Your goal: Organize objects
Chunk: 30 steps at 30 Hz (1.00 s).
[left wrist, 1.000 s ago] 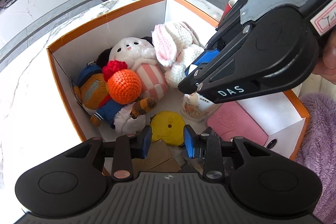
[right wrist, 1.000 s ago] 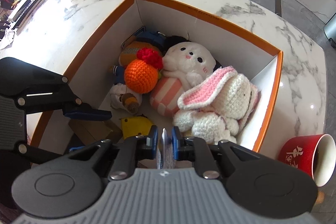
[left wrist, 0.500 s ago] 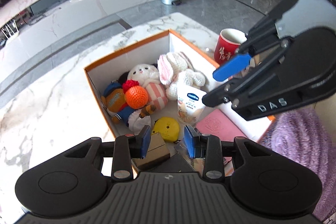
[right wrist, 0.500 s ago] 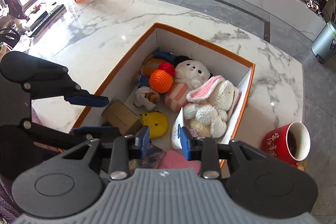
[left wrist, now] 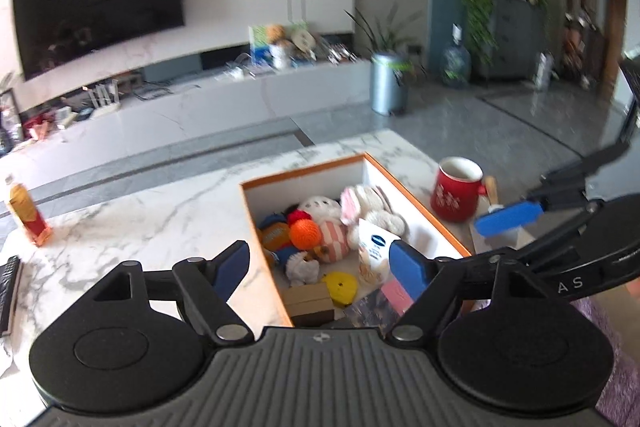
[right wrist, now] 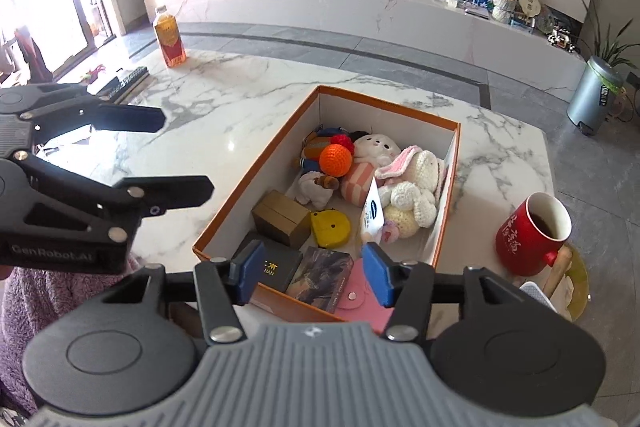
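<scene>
Two tools hover above the near end of the box (right wrist: 448,187), both spread wide and holding nothing. The left tool (left wrist: 320,265) has its blue pads far apart; the right tool (right wrist: 310,273) gapes just as wide over the near rim.

Inside the box, nearest the tools, lie a pink pouch (right wrist: 362,303), a dark booklet (right wrist: 320,277) and a black case (right wrist: 276,265), flat and side by side. Further in sit a brown carton (right wrist: 282,217), a yellow disc (right wrist: 330,227) and a white sachet (right wrist: 373,211) standing upright against the crochet bunny (right wrist: 412,183). At the far end, packed close, are the white plush (right wrist: 374,149), an orange ball (right wrist: 335,159) and a blue-and-orange doll (right wrist: 316,145).

The toys look soft and light; they should squash under the pads, so a pinch across a body or ear would probably hold. The sachet seems thin and slick, best taken by its top edge. The carton looks stiff and wants a grip across its short sides.

On the counter (right wrist: 224,107) outside the box stands a red mug (right wrist: 534,233), seemingly filled with dark drink, so likely heavy and easy to spill.
</scene>
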Each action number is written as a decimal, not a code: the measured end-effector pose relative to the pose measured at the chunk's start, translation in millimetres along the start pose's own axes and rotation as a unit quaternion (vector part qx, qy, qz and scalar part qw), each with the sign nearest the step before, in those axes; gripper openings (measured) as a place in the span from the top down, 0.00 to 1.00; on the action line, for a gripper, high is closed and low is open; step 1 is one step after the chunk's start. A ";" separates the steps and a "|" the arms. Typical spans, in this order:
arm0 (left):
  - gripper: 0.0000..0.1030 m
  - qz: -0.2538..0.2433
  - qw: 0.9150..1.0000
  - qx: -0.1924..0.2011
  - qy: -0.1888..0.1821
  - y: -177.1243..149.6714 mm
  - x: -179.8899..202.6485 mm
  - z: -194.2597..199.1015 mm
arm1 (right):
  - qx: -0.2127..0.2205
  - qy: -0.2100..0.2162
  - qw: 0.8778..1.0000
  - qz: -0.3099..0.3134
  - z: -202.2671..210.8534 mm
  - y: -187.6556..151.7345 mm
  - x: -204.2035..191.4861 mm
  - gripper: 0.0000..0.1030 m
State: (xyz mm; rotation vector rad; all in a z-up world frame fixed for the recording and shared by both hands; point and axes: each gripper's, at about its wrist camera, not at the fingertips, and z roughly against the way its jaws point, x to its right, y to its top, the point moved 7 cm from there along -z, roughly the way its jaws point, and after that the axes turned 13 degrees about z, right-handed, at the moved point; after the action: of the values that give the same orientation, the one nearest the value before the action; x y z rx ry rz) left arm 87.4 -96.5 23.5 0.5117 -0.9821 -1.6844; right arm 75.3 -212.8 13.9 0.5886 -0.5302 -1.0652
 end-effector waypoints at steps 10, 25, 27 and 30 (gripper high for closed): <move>0.09 0.049 0.995 0.036 0.079 -31.0 -19.0 8.9 | 0.066 -0.085 0.993 -0.051 18.6 -26.8 -26.1 0.24; 0.09 0.070 0.992 -0.017 0.104 -73.9 -20.6 -20.2 | 0.031 -0.090 0.993 -0.074 -12.0 -58.2 -33.1 0.20; 0.09 0.069 0.992 -0.019 0.105 -74.2 -20.0 -21.3 | 0.027 -0.087 0.993 -0.076 -15.3 -60.2 -32.2 0.20; 0.09 0.066 0.992 -0.024 0.104 -75.5 -18.2 -22.9 | 0.023 -0.086 0.993 -0.076 -19.0 -62.1 -30.9 0.20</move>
State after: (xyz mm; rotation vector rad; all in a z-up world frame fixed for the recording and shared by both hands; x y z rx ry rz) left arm 67.1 -80.8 -53.2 0.5662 -0.8058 -1.5006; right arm 35.6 -203.6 -45.5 0.5879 -0.6694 -1.2587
